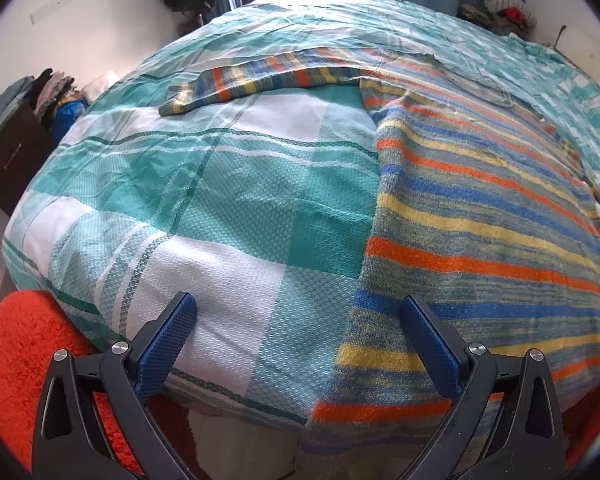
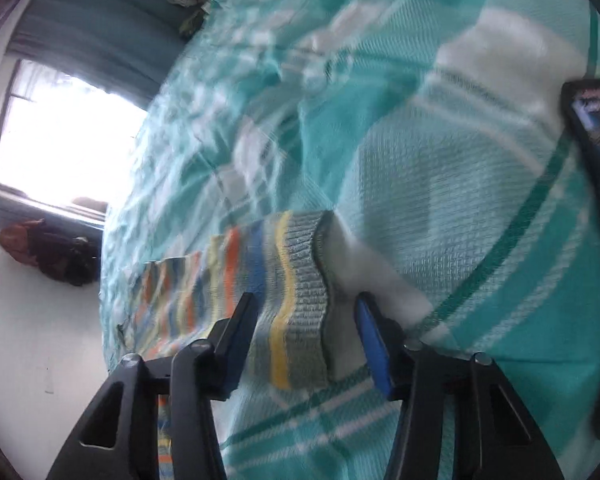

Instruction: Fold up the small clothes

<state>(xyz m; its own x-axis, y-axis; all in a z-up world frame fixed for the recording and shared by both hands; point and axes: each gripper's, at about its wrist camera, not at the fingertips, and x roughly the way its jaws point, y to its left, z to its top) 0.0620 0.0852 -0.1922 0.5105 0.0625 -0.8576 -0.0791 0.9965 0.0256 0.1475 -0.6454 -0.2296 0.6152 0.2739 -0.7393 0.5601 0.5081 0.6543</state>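
Observation:
A knitted sweater (image 1: 480,200) striped blue, yellow, orange and grey lies flat on the right half of a bed, its hem hanging over the near edge. One sleeve (image 1: 260,80) stretches out to the left across the cover. My left gripper (image 1: 298,302) hangs open over the near edge of the bed, its right finger above the sweater's lower left corner, nothing between its fingers. In the right wrist view the ribbed sleeve cuff (image 2: 300,272) lies between the fingers of my right gripper (image 2: 306,300). A strip of cover shows between the cuff and the blue pad, so this gripper is open.
The bed wears a teal and white plaid cover (image 1: 220,184). An orange fluffy thing (image 1: 32,352) sits below its near left corner. A dark flat device (image 2: 596,160) lies at the right edge. Clothes are piled at the far corner (image 1: 500,8) and on a dark cabinet (image 1: 8,160).

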